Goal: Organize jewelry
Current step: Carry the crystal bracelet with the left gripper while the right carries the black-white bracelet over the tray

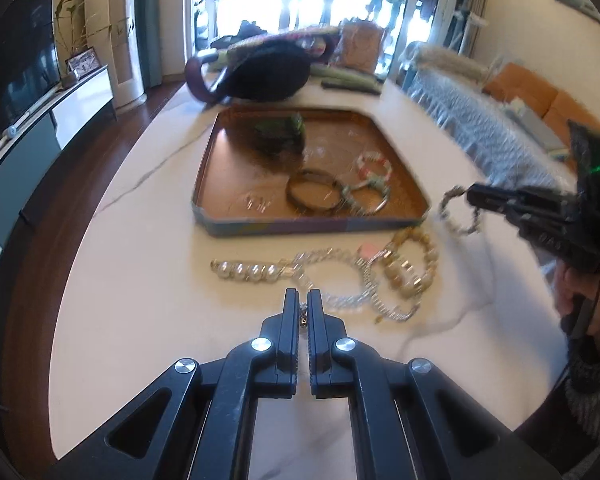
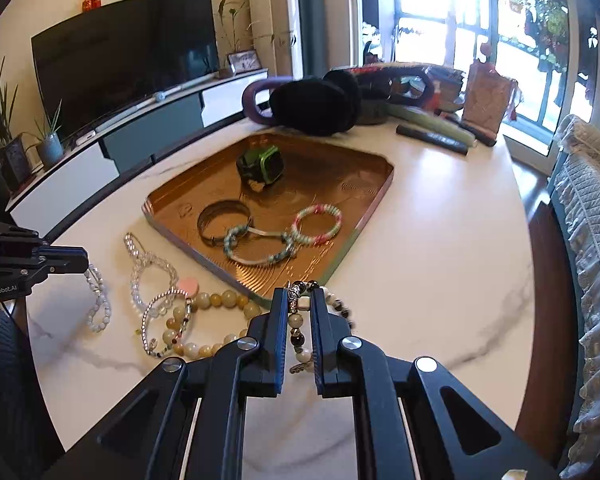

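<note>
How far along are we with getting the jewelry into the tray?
Roughly halfway. Done: the copper tray holds a green watch, a metal bangle and two pastel beaded bracelets. In hand: the right gripper clamps a dark-and-cream bead bracelet; the left gripper pinches a clear bead strand. Left: yellow jade beads, crystal pieces on the white table.

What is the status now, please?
Right gripper shut on beaded bracelet, near gold tray. Left gripper shut on white bead bracelet. Path clear.
</note>
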`<state>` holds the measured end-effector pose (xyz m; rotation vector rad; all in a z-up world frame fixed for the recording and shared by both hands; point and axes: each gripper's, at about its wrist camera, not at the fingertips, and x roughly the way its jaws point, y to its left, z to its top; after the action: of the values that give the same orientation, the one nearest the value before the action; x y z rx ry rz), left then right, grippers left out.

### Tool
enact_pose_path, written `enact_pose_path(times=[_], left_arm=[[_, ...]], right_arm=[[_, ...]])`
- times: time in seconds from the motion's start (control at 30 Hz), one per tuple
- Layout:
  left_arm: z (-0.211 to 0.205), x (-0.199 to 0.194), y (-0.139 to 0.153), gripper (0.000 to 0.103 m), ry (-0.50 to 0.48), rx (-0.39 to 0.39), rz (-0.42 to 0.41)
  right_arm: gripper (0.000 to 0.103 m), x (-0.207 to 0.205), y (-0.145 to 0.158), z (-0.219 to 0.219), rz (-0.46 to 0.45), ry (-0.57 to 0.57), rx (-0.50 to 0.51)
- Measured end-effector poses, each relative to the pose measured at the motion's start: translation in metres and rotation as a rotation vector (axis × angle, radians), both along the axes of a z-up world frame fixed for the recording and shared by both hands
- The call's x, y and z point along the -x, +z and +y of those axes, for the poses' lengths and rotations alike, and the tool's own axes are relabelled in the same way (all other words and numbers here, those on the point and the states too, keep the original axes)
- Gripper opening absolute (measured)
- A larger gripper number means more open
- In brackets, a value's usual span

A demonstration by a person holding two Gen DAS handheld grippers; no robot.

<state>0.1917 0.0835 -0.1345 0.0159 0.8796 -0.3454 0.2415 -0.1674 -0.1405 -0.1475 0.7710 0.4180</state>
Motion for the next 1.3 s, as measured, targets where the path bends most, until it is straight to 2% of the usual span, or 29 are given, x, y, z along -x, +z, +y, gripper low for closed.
enact_pose_path(times=[0.2,0.3,0.43,0.6,0.77,1.13,1.3], left_arm=[[-0.008,0.012,0.033,0.004,-0.019,0.058,-0.126],[-0.010,0.008,0.038,0.004,-0.016,0.067,-0.134],[-0.016,0.004,0.042,0.004,-0.017,0.072,-0.136],[-0.028,0.005,0.049,0.004,-0.004,0.041,-0.185],[-0.040,-0.008,0.053,0.004,0.021,0.030,-0.201],[-0.043,-0.039,0.066,0.004,0.108,0.068,-0.276],[-0.035,-0.062,0.069,0.004,0.147,0.086,-0.267]], right_arm=[[0.010,0.015,0.030,0.003,-0.098,0.038,-0.004],[0.010,0.023,0.040,0.006,-0.138,0.043,-0.009],[0.010,0.025,0.038,0.015,-0.142,0.063,0.017],[0.010,0.029,0.040,0.019,-0.148,0.075,0.015],[0.010,0.029,0.046,0.019,-0.163,0.069,0.000],[0.010,0.022,0.076,0.028,-0.205,0.047,-0.050],[0.010,0.011,0.090,0.035,-0.216,0.046,-0.059]])
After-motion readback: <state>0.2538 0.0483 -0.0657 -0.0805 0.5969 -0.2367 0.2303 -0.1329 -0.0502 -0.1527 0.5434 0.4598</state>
